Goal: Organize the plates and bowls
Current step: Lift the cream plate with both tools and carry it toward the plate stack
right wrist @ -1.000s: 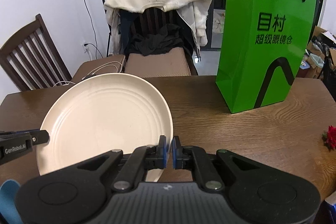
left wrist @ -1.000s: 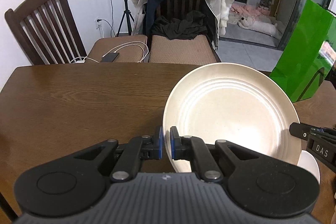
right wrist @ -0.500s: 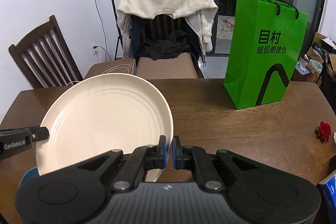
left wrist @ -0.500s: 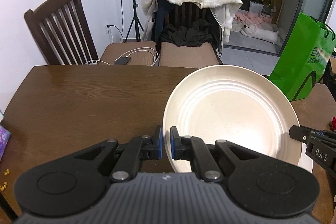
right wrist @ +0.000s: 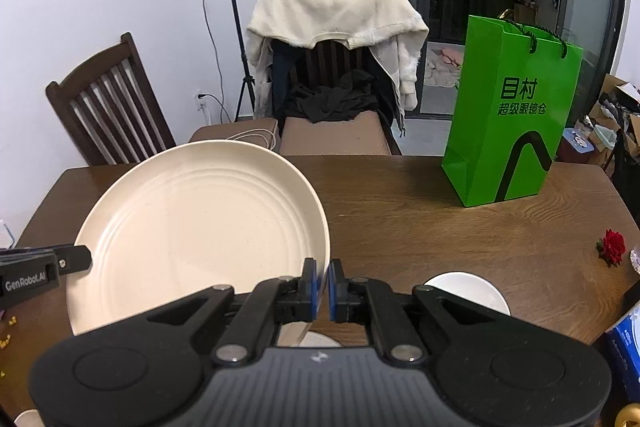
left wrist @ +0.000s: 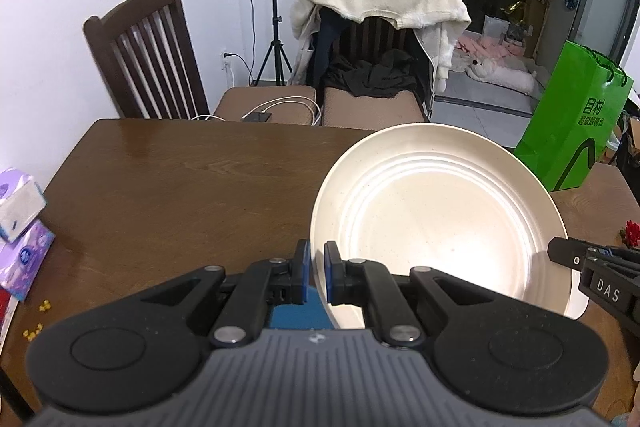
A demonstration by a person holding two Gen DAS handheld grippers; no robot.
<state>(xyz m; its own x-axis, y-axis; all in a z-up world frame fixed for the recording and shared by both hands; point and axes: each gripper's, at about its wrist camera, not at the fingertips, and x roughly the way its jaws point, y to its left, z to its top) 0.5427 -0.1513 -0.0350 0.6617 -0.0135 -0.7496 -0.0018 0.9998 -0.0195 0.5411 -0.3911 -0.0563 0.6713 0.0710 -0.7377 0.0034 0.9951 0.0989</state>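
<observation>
Round cream ridged plate [left wrist: 436, 223] [right wrist: 200, 235], pinched at opposite rims by left claw [left wrist: 316, 267] and right claw [right wrist: 323, 281], held above brown wooden tabletop [left wrist: 180, 187] at frame centre.

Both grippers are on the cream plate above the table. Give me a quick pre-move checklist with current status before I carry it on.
1. Left gripper clamped on the cream plate rim: ok.
2. Right gripper clamped on the opposite rim: ok.
3. Plate clear of the table: ok.
4. Plate level: not ok, tilted.
5. Green bag apart from plate: ok.
6. White dish below, clearance: cannot tell.
</observation>
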